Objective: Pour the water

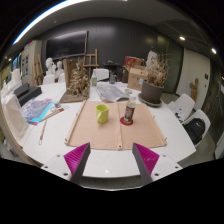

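Fingers of the gripper [110,160] spread, empty; ahead — green cup [102,113], bottle [128,110]; likely light, slippery; grasp mid-body.

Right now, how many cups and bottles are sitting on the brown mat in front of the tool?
Yellow-green cup: 1
Bottle with a red band: 1
Total: 2
Both stand on the brown mat, beyond the open tool, which holds nothing.

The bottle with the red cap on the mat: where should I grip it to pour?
Grip the bottle around its mid-body, below the red cap, coming straight in from the near side. It stands upright, well apart from the yellow-green cup, and the gripper is open.
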`<state>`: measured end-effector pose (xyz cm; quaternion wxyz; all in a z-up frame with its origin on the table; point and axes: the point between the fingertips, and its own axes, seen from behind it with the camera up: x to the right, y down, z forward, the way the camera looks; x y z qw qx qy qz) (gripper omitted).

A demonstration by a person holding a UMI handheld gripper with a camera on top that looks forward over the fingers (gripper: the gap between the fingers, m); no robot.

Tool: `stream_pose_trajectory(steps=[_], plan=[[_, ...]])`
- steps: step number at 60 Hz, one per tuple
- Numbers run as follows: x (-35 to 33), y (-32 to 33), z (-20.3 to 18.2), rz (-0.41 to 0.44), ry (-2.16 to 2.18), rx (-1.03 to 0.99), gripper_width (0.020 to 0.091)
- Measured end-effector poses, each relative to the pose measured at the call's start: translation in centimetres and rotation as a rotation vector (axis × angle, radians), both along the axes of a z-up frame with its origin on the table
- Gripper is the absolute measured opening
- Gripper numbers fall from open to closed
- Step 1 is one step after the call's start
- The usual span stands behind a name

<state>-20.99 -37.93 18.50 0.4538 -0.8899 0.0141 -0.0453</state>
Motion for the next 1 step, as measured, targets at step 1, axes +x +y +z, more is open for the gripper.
stream_pose_trajectory(steps=[1], plan=[[-0.13, -0.07, -0.07, 0.002, 0.002, -0.004, 0.0861]])
